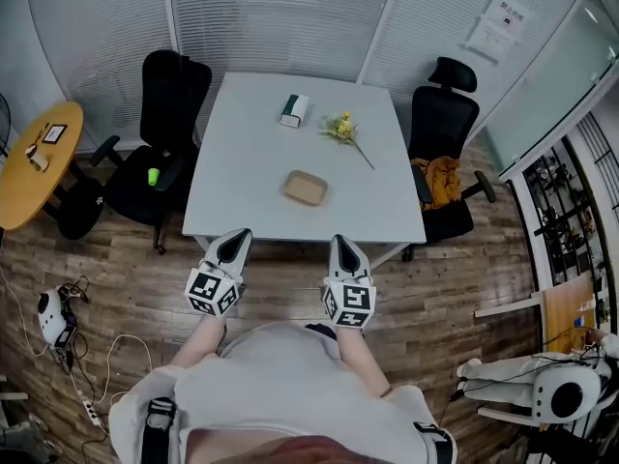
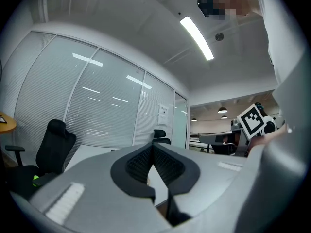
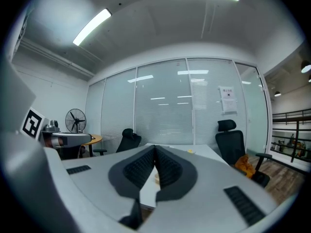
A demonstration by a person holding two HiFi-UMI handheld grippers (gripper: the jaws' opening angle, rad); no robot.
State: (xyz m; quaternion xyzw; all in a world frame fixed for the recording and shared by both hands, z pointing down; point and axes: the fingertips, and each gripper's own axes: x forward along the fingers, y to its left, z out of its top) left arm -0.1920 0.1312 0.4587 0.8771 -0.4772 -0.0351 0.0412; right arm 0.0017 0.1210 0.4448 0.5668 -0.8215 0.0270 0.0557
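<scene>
The brown box (image 1: 306, 188) lies on the white table (image 1: 242, 162), in the middle of its near half, a little back from the near edge, with nothing touching it. Both grippers hang just off that near edge, apart from the box. The left gripper (image 1: 235, 235) has its jaws clenched, tips meeting with nothing between them (image 2: 152, 146). The right gripper (image 1: 340, 241) is the same, closed on nothing (image 3: 155, 148). Toward the far edge sit a tissue box (image 1: 294, 110) and, just right of it, yellow flowers (image 1: 343, 130). A black chair (image 1: 164, 133) stands at the left edge, another chair (image 1: 440, 124) at the right
</scene>
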